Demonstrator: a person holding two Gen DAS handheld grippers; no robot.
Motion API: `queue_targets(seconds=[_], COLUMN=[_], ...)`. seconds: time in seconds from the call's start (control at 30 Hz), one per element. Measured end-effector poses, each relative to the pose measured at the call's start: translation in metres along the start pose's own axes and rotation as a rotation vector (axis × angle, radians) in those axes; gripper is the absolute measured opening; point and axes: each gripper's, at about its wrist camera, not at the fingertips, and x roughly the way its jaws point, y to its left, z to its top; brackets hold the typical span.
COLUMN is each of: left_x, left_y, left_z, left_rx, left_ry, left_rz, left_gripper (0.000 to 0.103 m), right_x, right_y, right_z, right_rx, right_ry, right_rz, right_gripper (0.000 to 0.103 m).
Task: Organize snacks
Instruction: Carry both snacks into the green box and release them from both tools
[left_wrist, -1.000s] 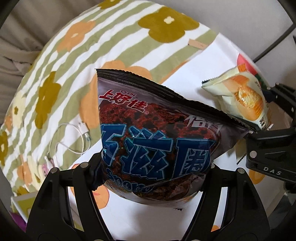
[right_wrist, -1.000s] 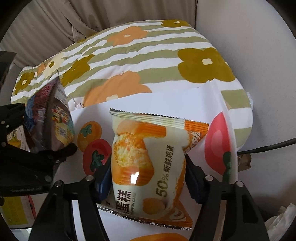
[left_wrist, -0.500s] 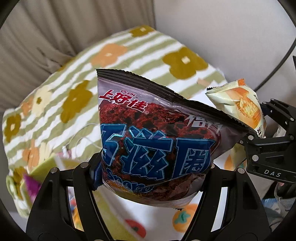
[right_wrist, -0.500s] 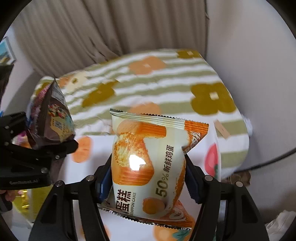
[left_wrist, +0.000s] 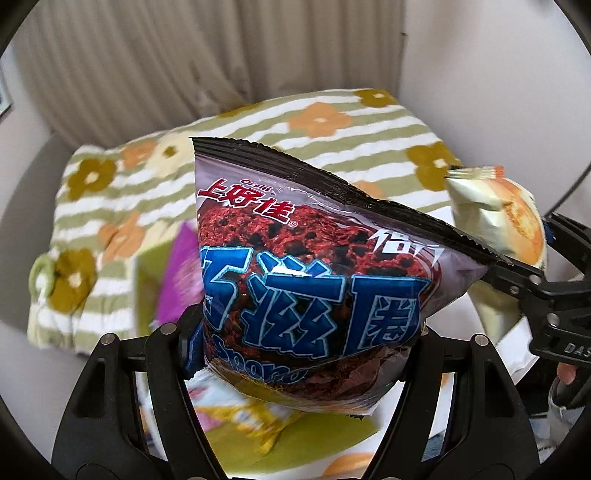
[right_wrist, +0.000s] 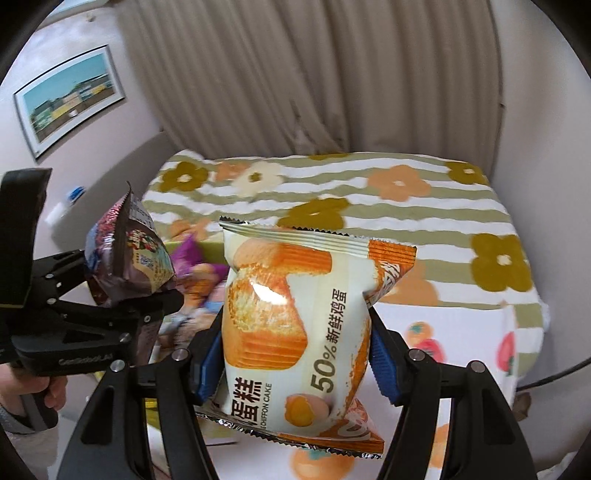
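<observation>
Snacks in transit: two packets carried clear of the bed, one in each claw.

Dark purple foil packet of chocolate sponge cake (left_wrist: 310, 280) pinched low across its belly by the left gripper (left_wrist: 306, 350), sealed top edge up and free. Cream-and-orange plastic packet of chiffon cake (right_wrist: 295, 317) clamped the same way between the blue pads (right_wrist: 208, 354) of the right gripper (right_wrist: 295, 358). Low grip likely keeps each label upright and the air-filled body from slipping. Both hang above the green-striped floral quilt (right_wrist: 369, 206), touching nothing else. Lime-green box (left_wrist: 147, 288) with a purple packet inside, blurred, lies just beyond the left claw; probably the drop point.
</observation>
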Motion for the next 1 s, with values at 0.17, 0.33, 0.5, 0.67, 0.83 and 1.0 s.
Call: queue_targets(seconds=[0.17,0.33,0.5,0.67,0.83,1.0], left_x=[0.003,0.021,0.031,0.029,0.007,-0.005], left_y=[0.048,0.079,0.091,0.109,0.132,0.153], left_z=[-0.021,-0.031,-0.038,-0.052,-0.083,-0.104], left_rx=[-0.049,-0.081,-0.073,-0.088,-0.167,-0.258], left_ry=[0.022,0.041,0.032,0.027,-0.017,-0.037], left_rz=[0.038,0.002,-0.041,-0.072,-0.042,-0.027], left_gripper=[0.070,0.071,0.103,0.103,0.103,0.103], right_x=[0.014,0.026,0.035,0.042,0.044,0.042], right_y=[0.043,0.069,0.087,0.098,0.109,0.123], right_z=[-0.010,-0.021,-0.033,-0.048,-0.057,-0.059], right_rx=[-0.009,-0.010,0.019,0.060,0.049,0.016], right_ry=[0.023,0.044,0.058,0.072,0.076,0.004], right_rz=[0.041,0.043,0.021,-0.001,-0.033,-0.030], right_gripper=[0.063,0.063,0.063,0.063,0.063,0.063])
